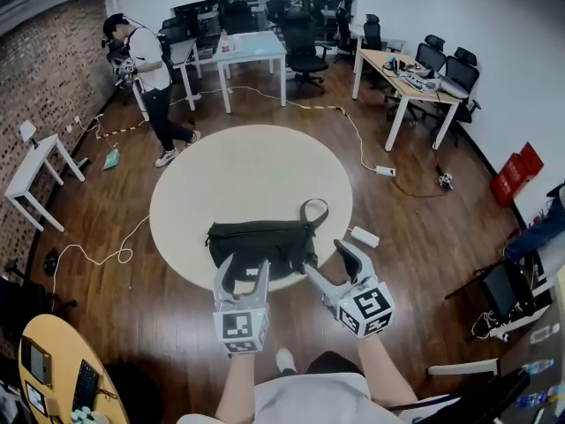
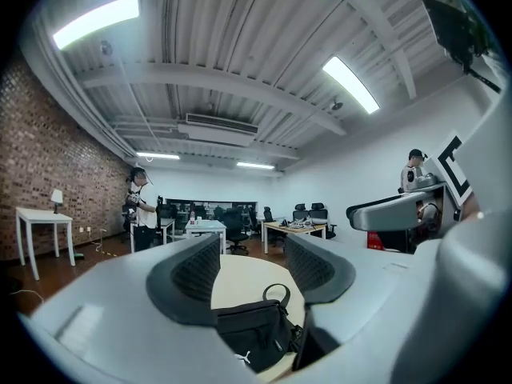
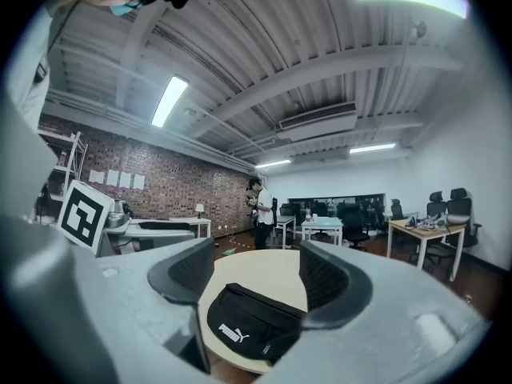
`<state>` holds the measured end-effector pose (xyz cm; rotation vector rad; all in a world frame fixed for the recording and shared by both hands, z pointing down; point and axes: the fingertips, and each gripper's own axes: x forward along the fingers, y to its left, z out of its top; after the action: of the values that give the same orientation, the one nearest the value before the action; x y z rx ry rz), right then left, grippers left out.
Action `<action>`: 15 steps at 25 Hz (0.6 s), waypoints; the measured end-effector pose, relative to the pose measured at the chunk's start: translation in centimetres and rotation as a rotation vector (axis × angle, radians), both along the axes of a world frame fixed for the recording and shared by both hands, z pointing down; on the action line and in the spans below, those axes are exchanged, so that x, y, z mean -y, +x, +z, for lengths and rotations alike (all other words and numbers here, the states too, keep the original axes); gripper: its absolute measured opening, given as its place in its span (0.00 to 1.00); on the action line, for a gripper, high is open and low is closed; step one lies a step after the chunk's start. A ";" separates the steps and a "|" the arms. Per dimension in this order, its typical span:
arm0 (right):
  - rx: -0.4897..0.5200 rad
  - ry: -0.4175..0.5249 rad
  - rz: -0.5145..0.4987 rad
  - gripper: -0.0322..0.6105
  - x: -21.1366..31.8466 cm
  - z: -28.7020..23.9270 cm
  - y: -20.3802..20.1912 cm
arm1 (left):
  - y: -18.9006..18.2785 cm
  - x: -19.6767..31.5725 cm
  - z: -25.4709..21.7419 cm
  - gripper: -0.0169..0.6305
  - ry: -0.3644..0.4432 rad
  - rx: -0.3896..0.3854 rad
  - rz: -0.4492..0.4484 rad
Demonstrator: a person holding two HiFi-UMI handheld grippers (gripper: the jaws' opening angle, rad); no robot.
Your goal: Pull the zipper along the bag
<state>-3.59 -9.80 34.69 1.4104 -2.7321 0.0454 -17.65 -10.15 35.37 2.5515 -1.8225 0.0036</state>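
Waist bag [image 1: 260,241] of black fabric lies on the near edge of a round table [image 1: 247,175], in the lower middle of the head view. It is long, low and soft, with rounded ends and some loose folds in the cloth. A black strap [image 1: 313,208] makes a curved loop at its upper right end. A small white logo [image 3: 232,336] is printed on the side that faces the right gripper view. The zipper is too small to make out in any view.

The table top is smooth and pale cream, a plain circle. The floor [image 1: 424,228] around it is of dark, shiny wooden planks.

The left gripper [image 1: 245,270] is at the lower edge of the bag with its jaws wide apart, and they grip nothing. The right gripper [image 1: 327,260] is just beside the bag's lower right end. Its jaws are also spread and empty. Both bodies are of smooth gray plastic, and the pads [image 2: 198,272] are dark with a fine ribbed texture. Each gripper carries a cube [image 1: 240,327] with black and white square markers.
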 end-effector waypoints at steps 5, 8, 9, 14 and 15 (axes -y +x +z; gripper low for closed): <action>-0.005 -0.056 0.019 0.51 4.0 1.7 1.6 | 0.7 3.4 1.5 0.44 -0.039 -0.006 0.040; 0.000 -0.060 0.037 0.51 6.8 2.4 2.9 | 1.3 5.6 2.8 0.44 -0.068 -0.011 0.052; -0.002 -0.067 0.039 0.51 7.8 2.8 3.5 | 1.8 6.3 3.2 0.44 -0.083 -0.011 0.060; -0.053 -0.154 0.032 0.51 12.5 7.1 6.0 | 4.6 8.8 6.5 0.44 -0.184 -0.003 0.089; -0.066 -0.175 0.030 0.51 13.6 8.2 6.5 | 5.2 9.4 7.3 0.44 -0.206 0.000 0.094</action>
<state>2.86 -23.35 42.90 1.3790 -2.5822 0.2292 -12.48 -19.55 42.66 2.4894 -1.6066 0.1818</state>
